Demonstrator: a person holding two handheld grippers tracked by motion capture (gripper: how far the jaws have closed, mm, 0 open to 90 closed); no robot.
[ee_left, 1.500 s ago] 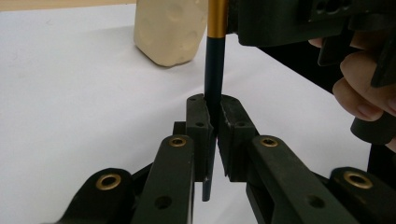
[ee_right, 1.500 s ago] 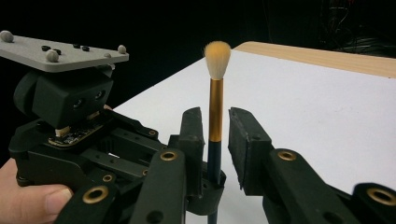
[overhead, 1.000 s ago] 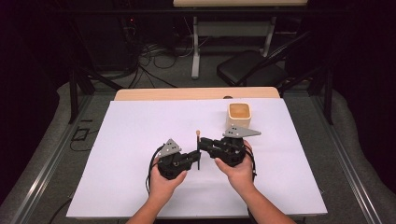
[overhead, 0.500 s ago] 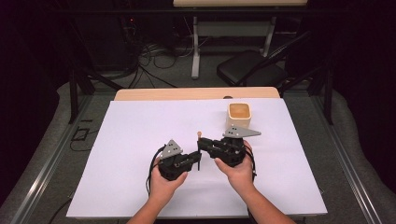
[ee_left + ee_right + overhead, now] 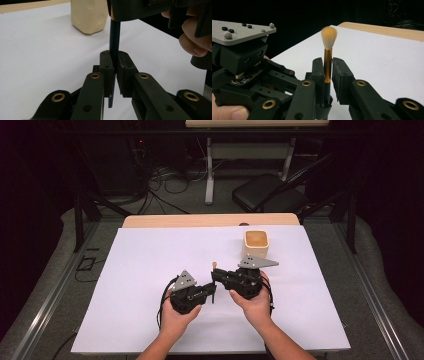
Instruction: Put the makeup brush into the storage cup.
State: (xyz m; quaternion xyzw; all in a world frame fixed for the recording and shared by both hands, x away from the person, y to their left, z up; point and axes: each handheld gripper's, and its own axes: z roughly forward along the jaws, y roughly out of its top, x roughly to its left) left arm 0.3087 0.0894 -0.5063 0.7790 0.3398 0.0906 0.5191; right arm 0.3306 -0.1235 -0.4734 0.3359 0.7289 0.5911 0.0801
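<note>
A makeup brush [image 5: 214, 270] with a pale tuft [image 5: 329, 37], gold ferrule and dark handle [image 5: 114, 42] stands upright above the white sheet [image 5: 150, 270]. My left gripper [image 5: 211, 293] is shut on the lower handle, its jaws pressed against it in the left gripper view [image 5: 114, 63]. Just above it, my right gripper [image 5: 216, 276] is shut on the brush at the ferrule [image 5: 327, 67]. The tuft points up, above both pairs of jaws.
A cream cup [image 5: 257, 243] stands on the sheet behind the right hand, and looms beyond the handle in the left gripper view [image 5: 88, 15]. The wooden table edge [image 5: 200, 220] runs along the back. A chair and cables lie on the floor beyond.
</note>
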